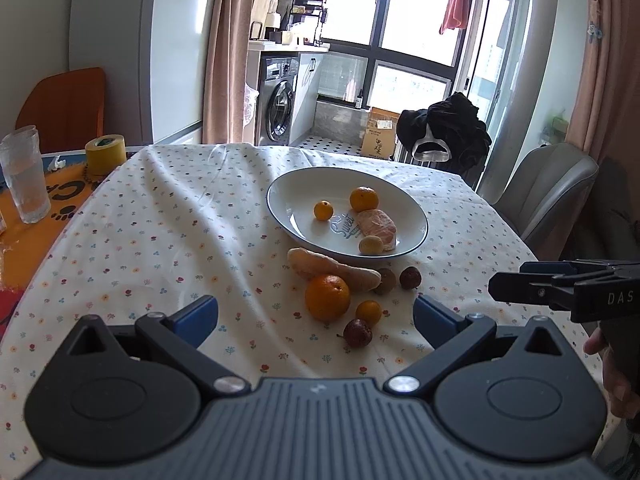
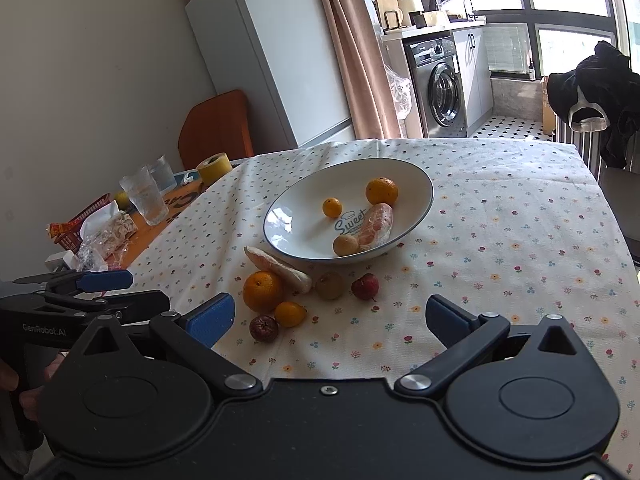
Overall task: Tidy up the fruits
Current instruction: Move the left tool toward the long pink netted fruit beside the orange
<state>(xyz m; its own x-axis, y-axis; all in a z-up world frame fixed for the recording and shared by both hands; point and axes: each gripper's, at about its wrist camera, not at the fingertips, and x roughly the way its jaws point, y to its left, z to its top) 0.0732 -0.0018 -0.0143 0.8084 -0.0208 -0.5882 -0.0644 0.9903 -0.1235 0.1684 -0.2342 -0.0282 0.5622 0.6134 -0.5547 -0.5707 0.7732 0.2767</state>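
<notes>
Left wrist view: your left gripper (image 1: 316, 318) hangs over the near tabletop (image 1: 160, 240), jaws spread wide with nothing between them.
Plate: the white plate (image 1: 296, 188) sits past the loose fruit and holds two small oranges, a peeled pomelo wedge (image 1: 377, 224) and a pale round fruit.
Loose fruit: a large orange (image 1: 327, 297) touches a long pomelo segment (image 1: 334, 268) just in front of the plate; a small orange (image 1: 368, 312), a dark red fruit (image 1: 357, 333) and two more brownish fruits lie beside them.
Right edge: your right gripper (image 1: 496, 291) reaches in from the side; you cannot tell how its jaws stand from here.
Right wrist view: your right gripper (image 2: 328, 318) also hovers above the cloth, jaws apart and empty.
Fruit position: the plate (image 2: 296, 208) is ahead at centre, and the loose fruit cluster, led by the large orange (image 2: 263, 291), lies between it and the left blue fingertip (image 2: 211, 319).
Left edge: your left gripper (image 2: 120, 292) shows low at the side, jaws apart.
</notes>
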